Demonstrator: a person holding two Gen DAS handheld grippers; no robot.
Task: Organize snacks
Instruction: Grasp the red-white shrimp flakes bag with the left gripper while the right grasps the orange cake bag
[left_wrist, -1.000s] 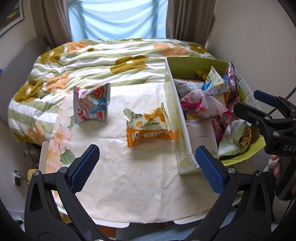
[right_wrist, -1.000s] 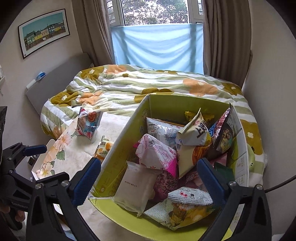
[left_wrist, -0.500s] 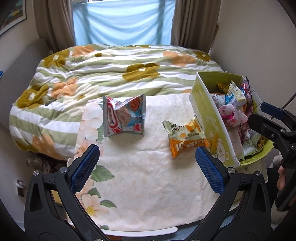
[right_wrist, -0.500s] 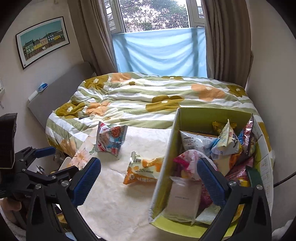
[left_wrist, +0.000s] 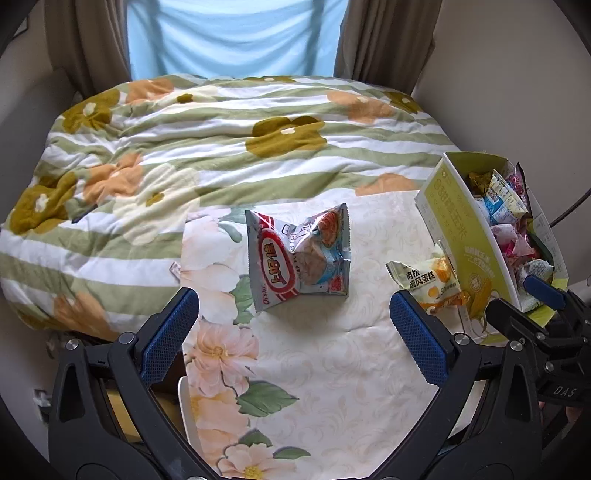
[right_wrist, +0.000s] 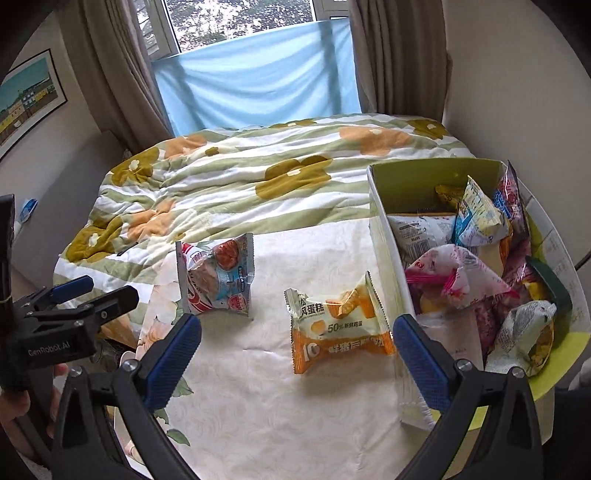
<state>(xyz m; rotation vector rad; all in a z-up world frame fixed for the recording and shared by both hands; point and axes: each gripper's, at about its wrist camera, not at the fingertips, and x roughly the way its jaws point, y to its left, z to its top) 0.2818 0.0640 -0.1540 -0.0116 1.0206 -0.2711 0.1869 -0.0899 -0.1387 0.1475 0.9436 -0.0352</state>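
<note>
A silver, red and blue snack bag (left_wrist: 299, 258) stands on the cream floral cloth (left_wrist: 303, 369), straight ahead of my open, empty left gripper (left_wrist: 293, 332); it also shows in the right wrist view (right_wrist: 216, 278). An orange and white cake packet (right_wrist: 336, 325) lies ahead of my open, empty right gripper (right_wrist: 295, 358), and shows at the right in the left wrist view (left_wrist: 428, 280). A green cardboard box (right_wrist: 384, 236) full of several snack packets sits at the right, also seen in the left wrist view (left_wrist: 469, 236). Both grippers hover above the cloth.
A green, white and orange flowered quilt (left_wrist: 221, 136) covers the bed behind the cloth. Curtains and a blue-covered window (right_wrist: 258, 77) are at the back. A framed picture (right_wrist: 26, 103) hangs on the left wall. The other gripper shows at each view's edge.
Both grippers have swung left, away from the box. The silver bag now sits centred ahead of the left gripper, the orange packet ahead of the right. Both stay open.
</note>
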